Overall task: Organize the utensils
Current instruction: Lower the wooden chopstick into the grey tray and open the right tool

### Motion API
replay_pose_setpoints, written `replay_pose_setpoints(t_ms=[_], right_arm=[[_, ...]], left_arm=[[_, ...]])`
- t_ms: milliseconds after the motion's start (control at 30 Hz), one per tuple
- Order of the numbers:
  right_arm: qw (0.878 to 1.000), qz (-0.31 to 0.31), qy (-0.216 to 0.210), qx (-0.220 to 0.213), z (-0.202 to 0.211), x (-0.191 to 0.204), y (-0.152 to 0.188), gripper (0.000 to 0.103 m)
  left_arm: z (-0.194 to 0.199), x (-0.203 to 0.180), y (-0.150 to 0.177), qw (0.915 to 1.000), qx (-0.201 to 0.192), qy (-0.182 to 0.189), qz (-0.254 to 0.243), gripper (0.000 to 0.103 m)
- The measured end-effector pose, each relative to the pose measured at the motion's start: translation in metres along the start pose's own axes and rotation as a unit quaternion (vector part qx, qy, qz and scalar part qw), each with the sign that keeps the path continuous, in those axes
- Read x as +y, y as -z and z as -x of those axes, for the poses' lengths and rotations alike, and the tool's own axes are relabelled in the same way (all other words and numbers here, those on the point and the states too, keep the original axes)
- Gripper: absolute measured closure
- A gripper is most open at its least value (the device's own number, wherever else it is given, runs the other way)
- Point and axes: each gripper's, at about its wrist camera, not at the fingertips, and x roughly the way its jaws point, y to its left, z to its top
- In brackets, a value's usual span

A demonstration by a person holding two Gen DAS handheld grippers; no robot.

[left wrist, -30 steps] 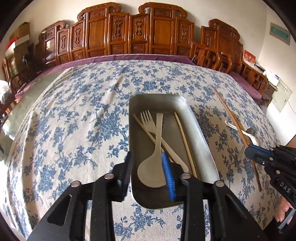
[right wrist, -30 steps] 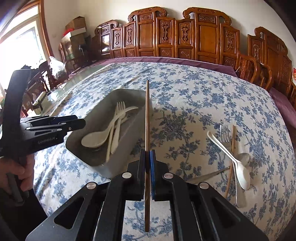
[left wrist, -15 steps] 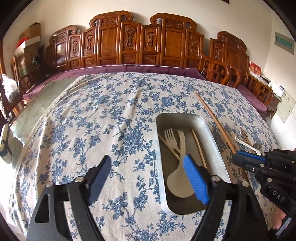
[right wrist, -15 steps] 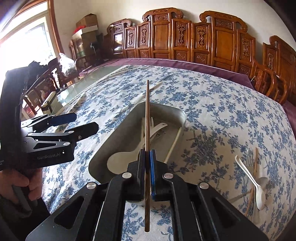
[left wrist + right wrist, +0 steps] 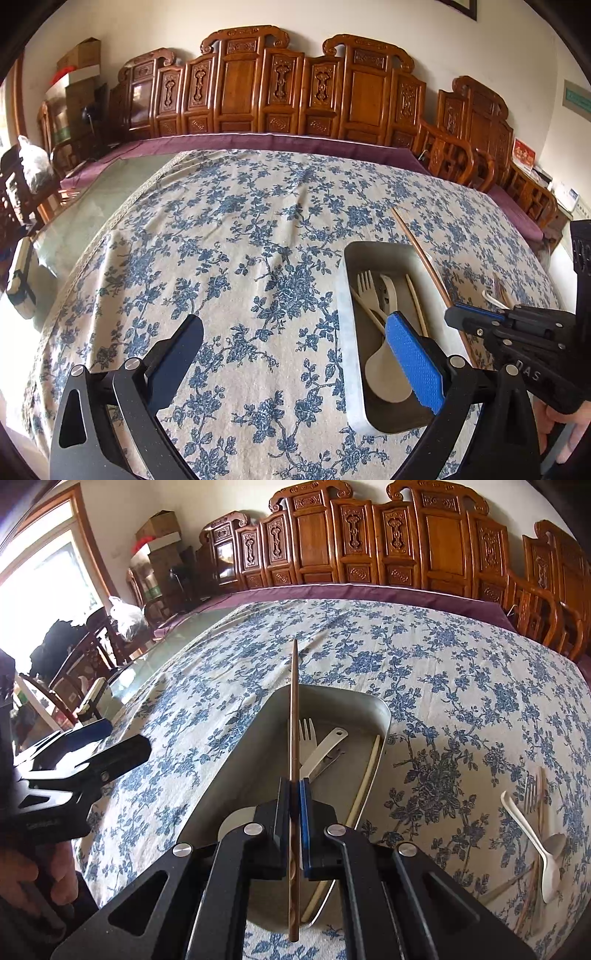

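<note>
Left gripper (image 5: 295, 354): your jaws are opening and already stand very wide; nothing sits between them but the flowered tablecloth (image 5: 229, 258), and neither pad touches anything.
Left gripper's place: it hangs above the cloth just left of the tray, its blue pad (image 5: 413, 362) in front of the tray's near end in the left wrist view.
Right gripper (image 5: 294, 794): your jaws are clamped tight on a dark wooden chopstick (image 5: 294, 716), which runs straight ahead between the pads and sticks out behind them too.
Chopstick's place: held above the metal tray (image 5: 236, 760), its far tip reaching past the tray's far rim.
Tray contents: a white fork (image 5: 308, 738), a white spoon (image 5: 325, 747), a pale chopstick (image 5: 365, 775) along the right wall, and a broad pale spoon (image 5: 386, 373) at the near end.
Loose utensils: a white spoon (image 5: 532, 834), a fork and more chopsticks lie in a heap on the cloth, well right of the tray.
</note>
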Motion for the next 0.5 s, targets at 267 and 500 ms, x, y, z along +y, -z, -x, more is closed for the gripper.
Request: replay_pose_setpoints(t_ms=[267,500], right_arm=[[1.0,-0.003,0.012,0.012,-0.025,0.001,0.001,0.097],[0.999,-0.002,0.019,0.031,-0.042,0.001,0.017,0.097]], left_arm=[[-0.001,0.001,0.0,1.0,0.001,-0.001,0.0,0.008],[-0.003,-0.004,0.002,1.0,0.006,0.0,-0.007,0.008]])
